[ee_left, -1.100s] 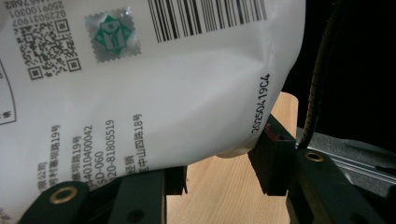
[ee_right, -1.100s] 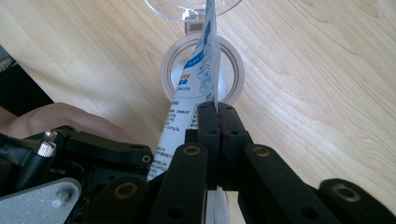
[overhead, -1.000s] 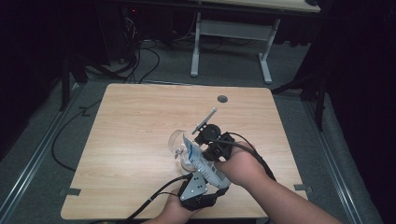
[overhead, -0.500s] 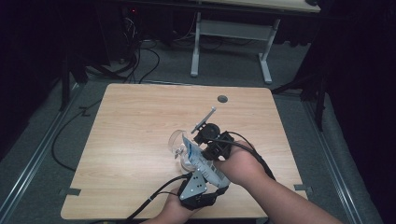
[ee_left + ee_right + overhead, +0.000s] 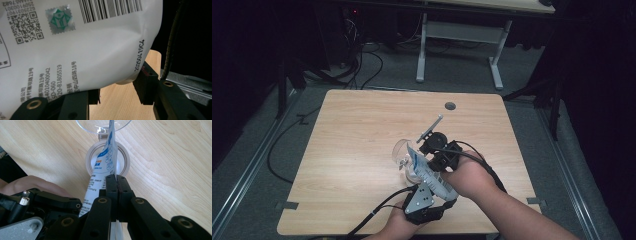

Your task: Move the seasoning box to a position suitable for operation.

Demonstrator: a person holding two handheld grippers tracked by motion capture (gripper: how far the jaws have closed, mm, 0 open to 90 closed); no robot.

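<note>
A white printed plastic pouch (image 5: 102, 167) was clamped by both the right gripper (image 5: 116, 180) and left gripper (image 5: 117, 92) above the wooden bench (image 5: 362, 130).

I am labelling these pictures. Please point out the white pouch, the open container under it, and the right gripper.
white pouch (image 5: 82, 50): left gripper view, on its printed face.
open container (image 5: 125, 157): right gripper view, on its pale round rim.
right gripper (image 5: 117, 181): right gripper view, where its jaws pinch the pouch edge.
</note>
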